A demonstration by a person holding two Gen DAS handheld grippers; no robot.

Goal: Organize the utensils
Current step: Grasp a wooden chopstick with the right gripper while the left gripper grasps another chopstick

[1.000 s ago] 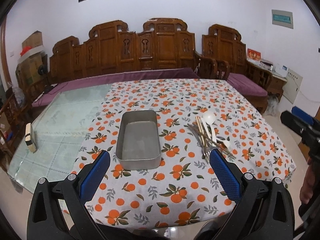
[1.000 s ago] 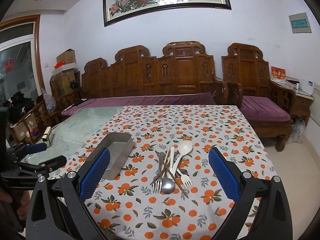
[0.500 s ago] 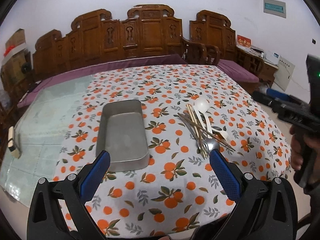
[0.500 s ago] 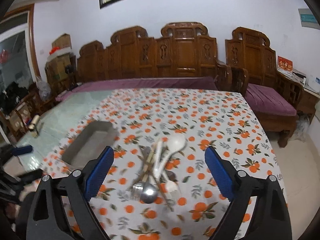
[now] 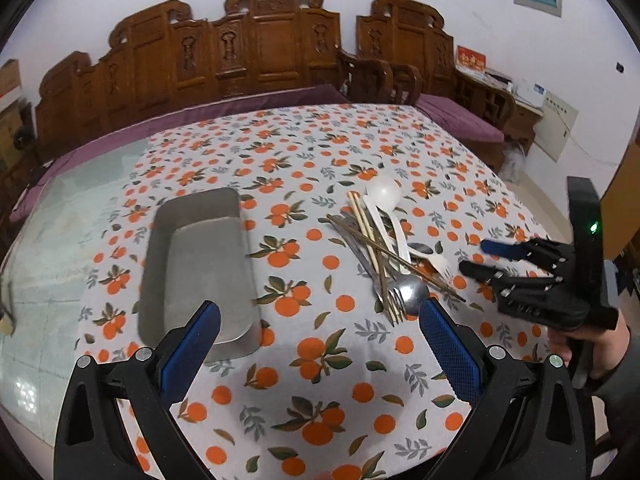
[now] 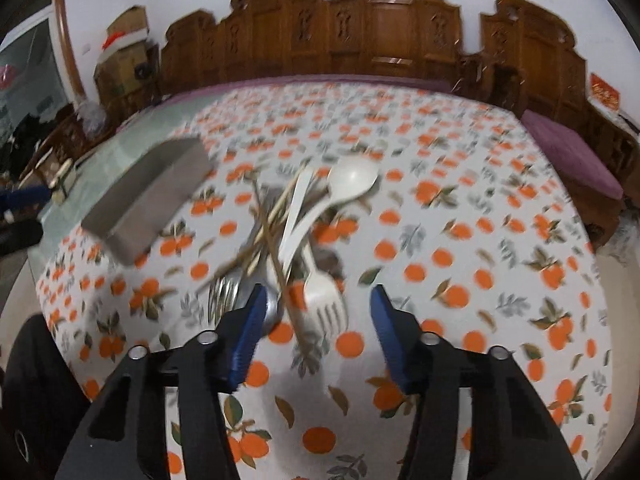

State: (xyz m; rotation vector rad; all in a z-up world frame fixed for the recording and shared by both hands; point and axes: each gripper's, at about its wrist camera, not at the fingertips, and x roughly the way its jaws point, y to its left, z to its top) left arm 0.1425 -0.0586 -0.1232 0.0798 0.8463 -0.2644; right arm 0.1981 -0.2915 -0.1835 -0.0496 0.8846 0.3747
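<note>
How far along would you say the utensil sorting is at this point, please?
Nothing looks done yet: the metal tray holds nothing, and the utensil pile lies tangled on the tablecloth. In hand: the right gripper, its jaws just narrowing but gripping nothing, is low over the white fork. The left gripper is open near the tray. Every utensil remains to move.

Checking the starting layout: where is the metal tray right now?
In the left wrist view the metal tray sits left of centre on the orange-print tablecloth, left of the utensil pile, with nothing in it.
</note>
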